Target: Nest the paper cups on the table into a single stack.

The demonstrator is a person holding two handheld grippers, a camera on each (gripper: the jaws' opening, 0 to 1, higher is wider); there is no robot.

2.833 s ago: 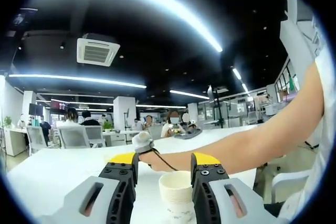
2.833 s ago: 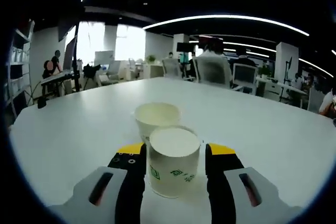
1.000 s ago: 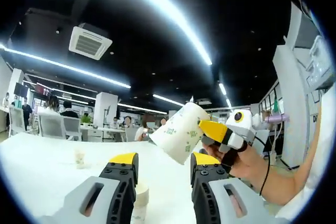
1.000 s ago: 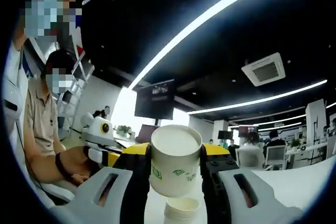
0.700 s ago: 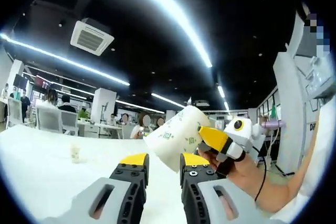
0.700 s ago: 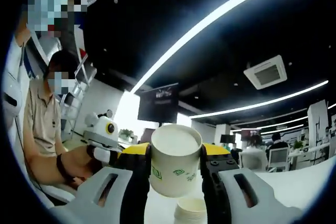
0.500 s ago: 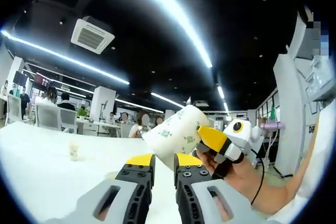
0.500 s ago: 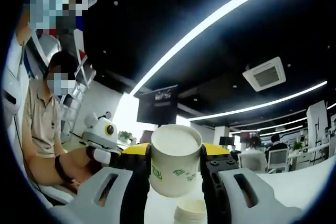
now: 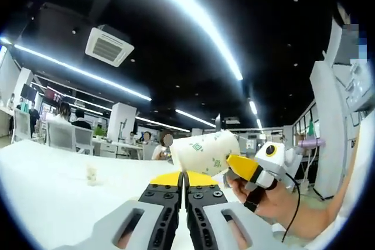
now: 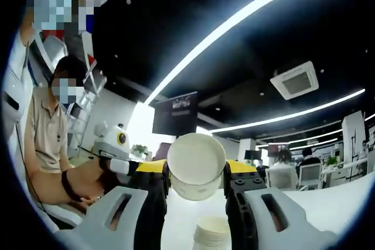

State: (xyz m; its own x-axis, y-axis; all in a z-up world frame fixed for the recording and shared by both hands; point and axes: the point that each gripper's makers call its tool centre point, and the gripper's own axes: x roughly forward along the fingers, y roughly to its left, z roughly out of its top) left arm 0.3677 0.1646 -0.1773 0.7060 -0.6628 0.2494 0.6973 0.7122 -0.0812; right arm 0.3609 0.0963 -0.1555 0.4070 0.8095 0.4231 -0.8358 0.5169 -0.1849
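Gripping a paper cup in right jaws above cup stack, left jaws closed empty, small cup far off.

Open-plan office: desks w/ swivel chairs, ceiling AC unit, strip lights, seated staff.

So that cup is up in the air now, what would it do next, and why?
Probably lower it. The right gripper holds a paper cup lifted above the cup stack on the table, so easing it down into the stack's open top looks like the next step.
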